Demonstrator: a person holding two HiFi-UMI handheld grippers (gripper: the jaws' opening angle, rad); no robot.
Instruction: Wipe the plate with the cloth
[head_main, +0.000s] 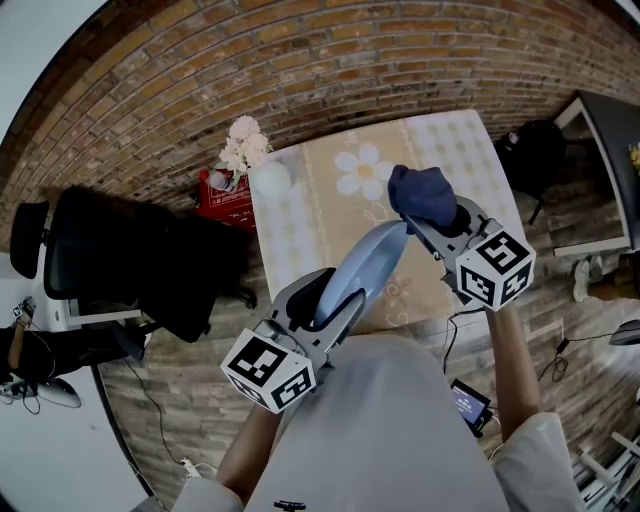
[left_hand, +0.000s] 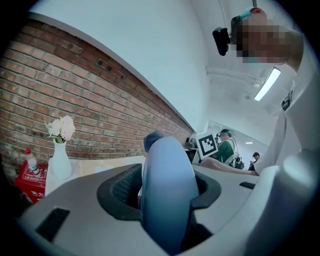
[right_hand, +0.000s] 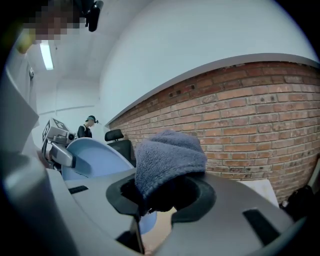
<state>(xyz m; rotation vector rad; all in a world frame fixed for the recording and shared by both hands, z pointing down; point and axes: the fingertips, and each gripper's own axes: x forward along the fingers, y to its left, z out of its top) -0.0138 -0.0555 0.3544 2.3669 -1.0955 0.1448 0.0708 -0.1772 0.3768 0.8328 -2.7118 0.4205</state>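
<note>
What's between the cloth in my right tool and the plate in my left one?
Nothing visible. The right tool holds the cloth right at the far rim of the plate, which the left tool grips tilted above the table. No other thing lies between them; whether they touch I cannot tell.

Head view looking steeply down over bench (head_main: 290, 230). Gripper views riding close behind their fingers (left_hand: 121, 188), facing along them. All three sharing the plate (head_main: 365, 270).
</note>
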